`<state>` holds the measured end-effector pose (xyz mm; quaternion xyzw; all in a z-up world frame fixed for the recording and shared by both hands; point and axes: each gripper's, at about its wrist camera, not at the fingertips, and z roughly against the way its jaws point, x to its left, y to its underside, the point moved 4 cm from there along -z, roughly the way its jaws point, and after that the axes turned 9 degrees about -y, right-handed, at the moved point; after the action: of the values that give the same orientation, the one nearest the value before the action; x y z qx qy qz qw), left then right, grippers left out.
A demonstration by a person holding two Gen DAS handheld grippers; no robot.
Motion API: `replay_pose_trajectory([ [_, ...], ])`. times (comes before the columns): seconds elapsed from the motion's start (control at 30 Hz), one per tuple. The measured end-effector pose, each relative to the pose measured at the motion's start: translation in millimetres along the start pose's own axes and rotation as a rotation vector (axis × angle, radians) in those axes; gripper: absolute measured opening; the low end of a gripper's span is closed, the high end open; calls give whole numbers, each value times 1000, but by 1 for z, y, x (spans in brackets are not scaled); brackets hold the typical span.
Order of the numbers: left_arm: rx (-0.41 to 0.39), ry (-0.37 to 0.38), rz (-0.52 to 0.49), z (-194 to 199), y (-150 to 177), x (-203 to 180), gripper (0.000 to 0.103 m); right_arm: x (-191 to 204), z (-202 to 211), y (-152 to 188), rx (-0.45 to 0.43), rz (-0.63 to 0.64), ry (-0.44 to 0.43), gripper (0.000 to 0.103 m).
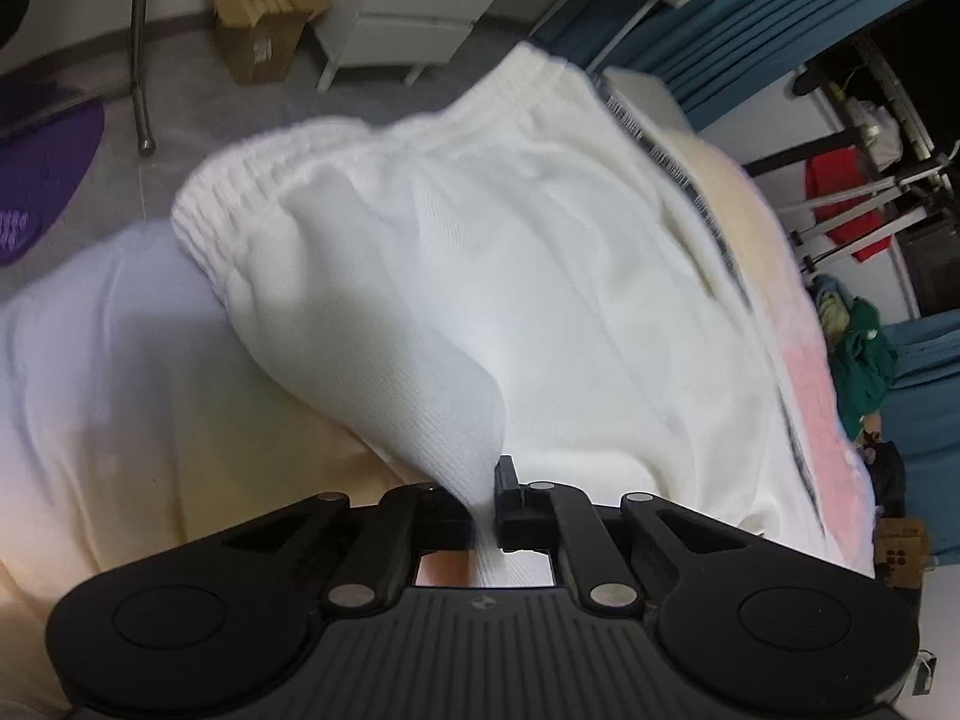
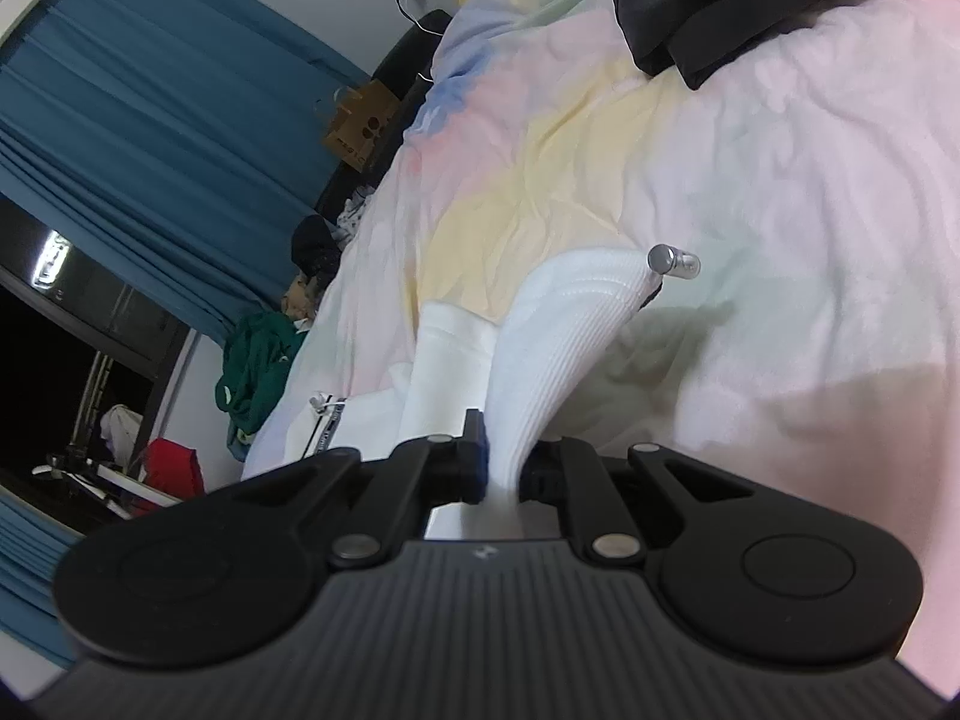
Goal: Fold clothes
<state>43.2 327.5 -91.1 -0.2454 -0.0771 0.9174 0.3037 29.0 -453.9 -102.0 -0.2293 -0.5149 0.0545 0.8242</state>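
A white knit garment (image 1: pixel 480 252) with ribbed hems and a zipper edge lies spread over the pastel bedspread (image 1: pixel 108 372). My left gripper (image 1: pixel 485 504) is shut on a fold of it and lifts the cloth off the bed. In the right wrist view my right gripper (image 2: pixel 503 468) is shut on a ribbed white part of the same garment (image 2: pixel 558 324), held above the bed. A silver drawstring tip (image 2: pixel 675 261) hangs at the end of that ribbed part. More white cloth and the zipper pull (image 2: pixel 321 402) lie to the left.
A black garment (image 2: pixel 708 6) lies on the far bedspread (image 2: pixel 780 192). Beside the bed are blue curtains (image 2: pixel 132 138), a green garment (image 2: pixel 255 360), a red item (image 2: pixel 171 465), a cardboard box (image 1: pixel 264 24), a white drawer unit (image 1: pixel 420 6) and a metal pole (image 1: pixel 141 48).
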Motion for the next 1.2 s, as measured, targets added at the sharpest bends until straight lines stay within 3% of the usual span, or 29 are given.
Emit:
replay_pose_trajectory([
  [0.27,-161,160,-60,66,-11,-13,4,3,27,-6,-13,10,-61,8],
  [0.47,-175,260,-11,77,-29,-32,4,19,30,-12,-11,54,-78,8],
  [0.63,-201,291,-27,72,-69,-81,4,71,5,-18,-41,149,-100,8],
  [0.8,-275,238,-85,24,-118,-159,5,139,-71,-16,-47,243,-94,8],
  [0.93,-252,187,-87,-52,-154,-214,5,182,-165,3,-37,391,-15,8],
  [1.07,-232,99,-128,-133,-176,-258,5,194,-260,36,15,500,91,8],
  [1.2,-192,46,-133,-192,-186,-271,6,178,-320,64,70,584,152,8],
])
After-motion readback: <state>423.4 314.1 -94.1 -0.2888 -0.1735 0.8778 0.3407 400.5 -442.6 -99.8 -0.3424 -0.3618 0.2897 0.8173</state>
